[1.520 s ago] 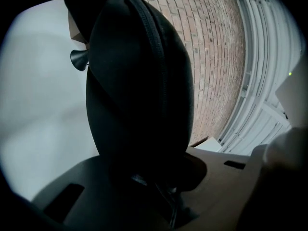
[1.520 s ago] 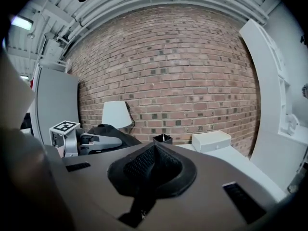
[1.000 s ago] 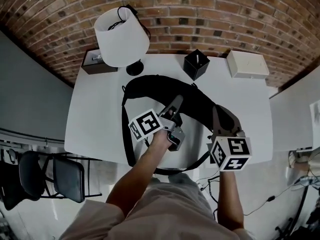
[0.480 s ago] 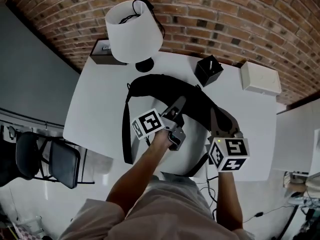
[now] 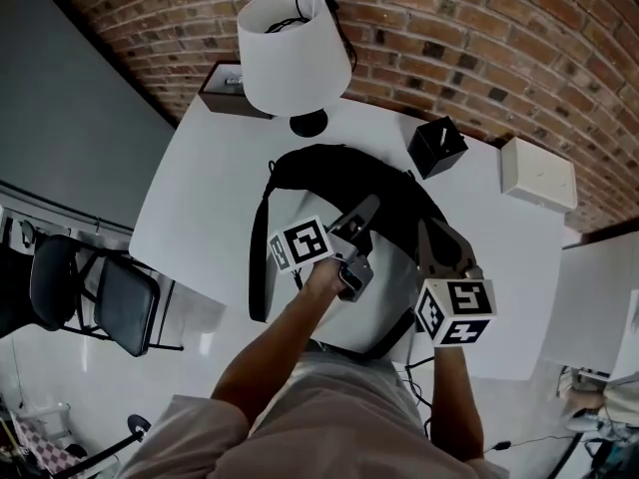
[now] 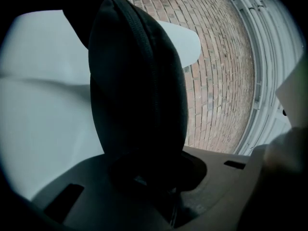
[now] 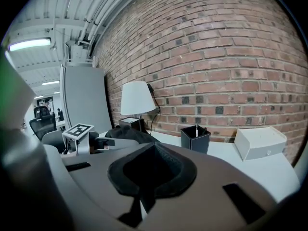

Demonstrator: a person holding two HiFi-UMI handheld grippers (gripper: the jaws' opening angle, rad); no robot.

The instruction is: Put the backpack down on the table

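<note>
1. Nearest the person, the right gripper [image 5: 436, 236] is clenched on a fold of black fabric. Its own view shows the cloth pinched tight between the jaws, on the backpack's [image 5: 329, 168] side away from the lamp [image 5: 295, 53].
2. Just lamp-ward of it, the left gripper [image 5: 361, 220] is clamped on a thick padded edge of the same bag. That dark bulge fills its view, so both grips are on.
3. The backpack sprawls across the white table [image 5: 210, 198], directly in front of the lamp's foot. It looks down on the top, though whether its full weight rests there I can't tell.
4. One strap [image 5: 260, 267] trails from the bag's lamp-side corner past the table's near edge, and another loop hangs down by the person.
5. Handling call: this is soft, slumping cloth, probably light to middling. It will sag and fold rather than hold its shape, and nothing about it looks fragile or slippery. The padded rim and seams give the best purchase, and thin fabric may slide out of a pinch.
6. Beside the lamp on the right gripper's side stands a black pen pot [image 5: 437, 146], close to the bag. Watch that it isn't nudged.
7. Further along sits a white box [image 5: 539, 173], and on the lamp's other side a dark box [image 5: 222, 88].
8. Behind the lamp runs the brick wall [image 5: 479, 38].
</note>
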